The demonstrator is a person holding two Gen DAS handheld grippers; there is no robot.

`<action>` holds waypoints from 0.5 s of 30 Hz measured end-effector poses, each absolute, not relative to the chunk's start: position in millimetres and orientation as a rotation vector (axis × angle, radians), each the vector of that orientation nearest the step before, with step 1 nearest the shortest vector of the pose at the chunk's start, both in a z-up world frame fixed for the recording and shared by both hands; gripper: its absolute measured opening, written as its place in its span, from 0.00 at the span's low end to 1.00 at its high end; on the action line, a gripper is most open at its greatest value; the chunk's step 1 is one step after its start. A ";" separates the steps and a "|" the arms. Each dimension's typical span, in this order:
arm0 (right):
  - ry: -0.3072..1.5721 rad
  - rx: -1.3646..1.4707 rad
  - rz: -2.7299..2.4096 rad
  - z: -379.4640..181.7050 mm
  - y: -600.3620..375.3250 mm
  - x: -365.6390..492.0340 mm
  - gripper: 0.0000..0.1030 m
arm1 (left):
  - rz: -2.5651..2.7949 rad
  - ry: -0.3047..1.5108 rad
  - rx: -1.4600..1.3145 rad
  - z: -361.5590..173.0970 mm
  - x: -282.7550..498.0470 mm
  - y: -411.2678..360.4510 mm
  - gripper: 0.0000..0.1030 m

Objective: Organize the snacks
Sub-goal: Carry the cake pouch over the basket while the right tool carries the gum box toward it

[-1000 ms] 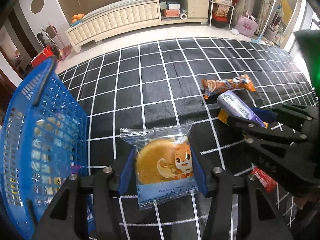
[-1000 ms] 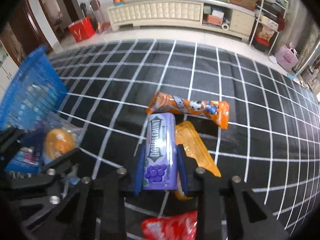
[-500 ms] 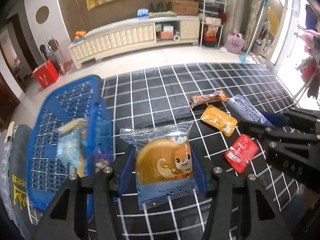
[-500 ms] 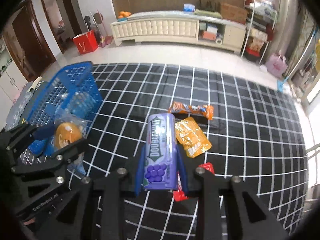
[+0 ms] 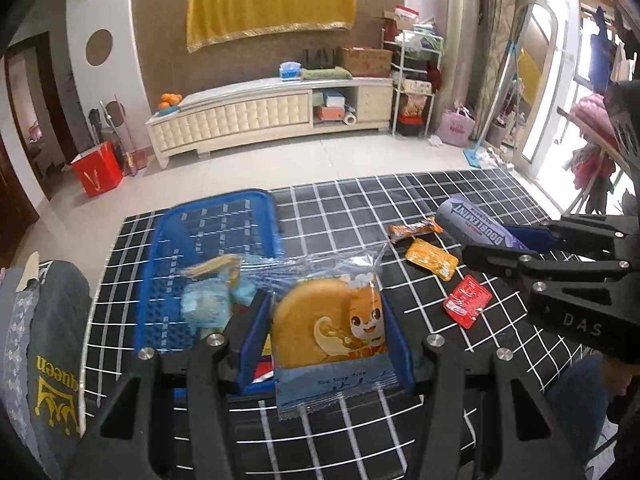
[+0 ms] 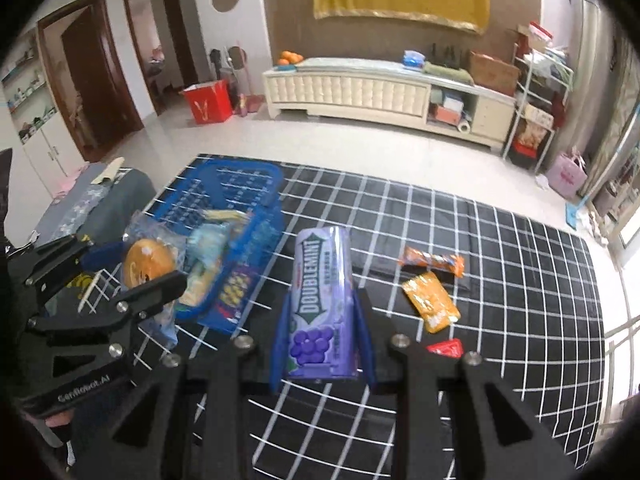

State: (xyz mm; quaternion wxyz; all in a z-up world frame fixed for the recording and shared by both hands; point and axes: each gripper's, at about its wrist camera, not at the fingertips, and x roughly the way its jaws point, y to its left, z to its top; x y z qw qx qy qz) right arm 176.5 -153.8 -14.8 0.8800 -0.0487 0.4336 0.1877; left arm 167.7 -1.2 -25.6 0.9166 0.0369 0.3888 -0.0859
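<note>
The left gripper (image 5: pixel 328 332) is clamping a clear-wrapped cake packet (image 5: pixel 330 326) by its side edges, keeping it flat and facing up for release into the blue basket (image 5: pixel 212 240), which is sitting on the gridded bench (image 5: pixel 360 208) just beyond it. The right gripper (image 6: pixel 322 340) is gripping a purple Doublemint gum tube (image 6: pixel 320 300) lengthwise between narrow-set pads. Both grippers are angling steeply downward, side by side above the bench. Three snacks are lying loose to the right: an orange bar (image 6: pixel 434 261), an orange sachet (image 6: pixel 431 301) and a red sachet (image 5: pixel 467 301).
</note>
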 end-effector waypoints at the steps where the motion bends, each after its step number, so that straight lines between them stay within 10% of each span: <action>1: 0.898 -0.105 0.400 -12.1 -148.0 175.8 0.34 | -0.169 0.795 0.074 -22.7 166.4 6.9 0.49; 15: 0.899 -0.106 0.487 -8.5 -80.2 195.9 0.34 | -0.106 0.791 0.146 -4.9 186.6 90.3 0.49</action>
